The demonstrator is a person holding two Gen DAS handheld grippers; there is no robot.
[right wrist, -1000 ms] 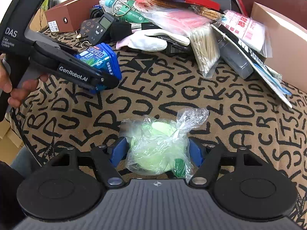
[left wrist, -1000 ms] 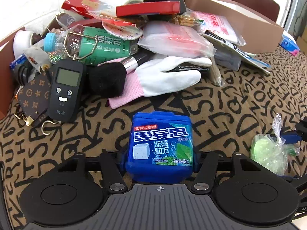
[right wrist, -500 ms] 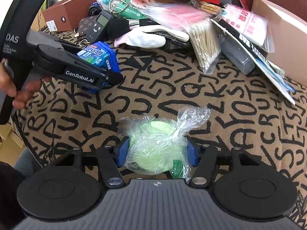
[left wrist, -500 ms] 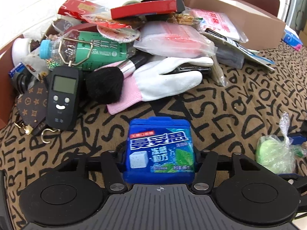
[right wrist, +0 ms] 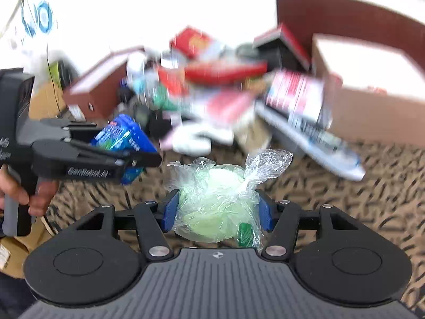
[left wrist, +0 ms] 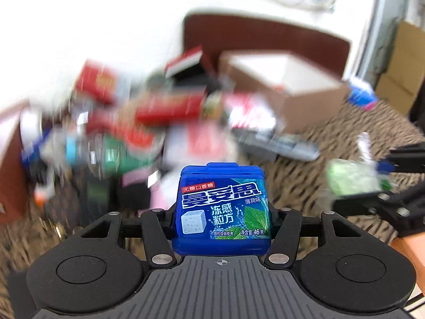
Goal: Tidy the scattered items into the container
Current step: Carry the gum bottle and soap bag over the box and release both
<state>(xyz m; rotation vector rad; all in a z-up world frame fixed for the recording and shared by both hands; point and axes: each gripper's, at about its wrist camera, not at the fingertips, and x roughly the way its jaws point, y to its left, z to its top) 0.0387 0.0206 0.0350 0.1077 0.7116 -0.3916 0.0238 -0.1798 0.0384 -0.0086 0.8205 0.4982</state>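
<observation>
My left gripper (left wrist: 221,212) is shut on a blue chewing-gum box (left wrist: 221,207) and holds it above the patterned cloth; it also shows in the right wrist view (right wrist: 120,135), at the left. My right gripper (right wrist: 216,210) is shut on a pale green ball wrapped in clear plastic (right wrist: 215,207), also lifted; it shows in the left wrist view (left wrist: 350,178) at the right. A cardboard box (left wrist: 287,85) with a white inside stands open at the back right. Both views are motion-blurred.
A blurred heap of scattered items (left wrist: 138,127) lies at the back left: red boxes, a green bottle, packets, a white glove. A brown-sided box (right wrist: 98,87) stands left of the heap. The letter-patterned cloth (right wrist: 358,199) covers the surface.
Both grippers have risen and tilted up with their loads; the heap and the cardboard box now sit lower and farther in view, and more of the white wall shows.
</observation>
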